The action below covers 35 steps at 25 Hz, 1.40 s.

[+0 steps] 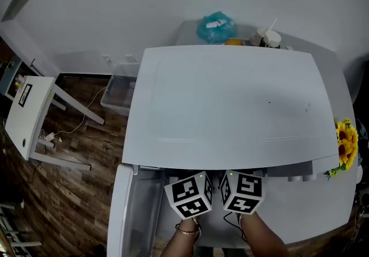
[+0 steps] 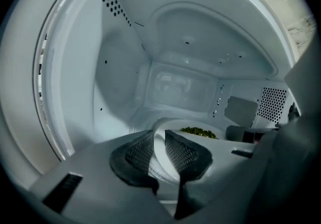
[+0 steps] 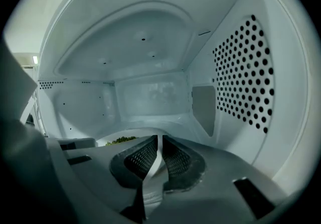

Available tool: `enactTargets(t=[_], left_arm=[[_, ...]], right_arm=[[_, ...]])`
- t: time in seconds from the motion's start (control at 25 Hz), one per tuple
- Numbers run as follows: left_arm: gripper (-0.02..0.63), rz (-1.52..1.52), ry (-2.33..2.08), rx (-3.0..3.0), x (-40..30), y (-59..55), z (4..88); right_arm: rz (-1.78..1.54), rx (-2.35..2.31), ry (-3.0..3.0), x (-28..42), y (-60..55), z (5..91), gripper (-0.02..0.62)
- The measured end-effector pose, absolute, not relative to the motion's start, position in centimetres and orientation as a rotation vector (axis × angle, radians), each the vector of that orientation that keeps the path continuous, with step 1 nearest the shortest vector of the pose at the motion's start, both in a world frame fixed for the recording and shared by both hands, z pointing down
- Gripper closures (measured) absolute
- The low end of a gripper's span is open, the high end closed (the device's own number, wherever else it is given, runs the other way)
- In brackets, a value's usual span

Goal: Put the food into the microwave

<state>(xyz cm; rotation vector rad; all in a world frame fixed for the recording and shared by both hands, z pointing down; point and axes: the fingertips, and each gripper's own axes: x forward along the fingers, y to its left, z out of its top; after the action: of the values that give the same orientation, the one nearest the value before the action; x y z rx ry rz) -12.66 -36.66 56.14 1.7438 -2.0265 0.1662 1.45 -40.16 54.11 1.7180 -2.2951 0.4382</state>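
A white plate (image 2: 174,128) carrying green food (image 2: 198,131) is inside the white microwave (image 1: 230,106) cavity. In the left gripper view my left gripper (image 2: 159,143) is shut on the plate's near left rim. The right gripper view shows my right gripper (image 3: 159,146) shut on the plate's (image 3: 131,134) right rim, with the food (image 3: 120,140) to its left. From the head view only the two marker cubes (image 1: 189,195) (image 1: 242,192) show at the microwave's front opening; the jaws and the plate are hidden under its top. Whether the plate rests on the cavity floor I cannot tell.
The microwave door (image 1: 124,215) hangs open at the front left. Behind the microwave are a blue bag (image 1: 215,27) and a cup with a straw (image 1: 268,37). Sunflowers (image 1: 346,143) stand at the right. On the wood floor to the left are a white table (image 1: 29,114) and a plastic box (image 1: 118,93).
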Motion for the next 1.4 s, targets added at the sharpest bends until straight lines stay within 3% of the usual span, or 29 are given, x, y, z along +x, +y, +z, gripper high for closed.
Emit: enactTargets(t=[0.96, 1.4], left_arm=[[0.538, 0.040, -2.058, 1.814, -10.8, -31.1, 52.5], [0.603, -0.003, -2.020, 1.900, -7.9, -25.0, 45.8]], right_arm=[[0.429, 1.523, -2.513, 0.2, -35.2, 51.2, 0.555], [0.415, 1.426, -2.613, 2.3, -28.3, 45.1, 0.578]])
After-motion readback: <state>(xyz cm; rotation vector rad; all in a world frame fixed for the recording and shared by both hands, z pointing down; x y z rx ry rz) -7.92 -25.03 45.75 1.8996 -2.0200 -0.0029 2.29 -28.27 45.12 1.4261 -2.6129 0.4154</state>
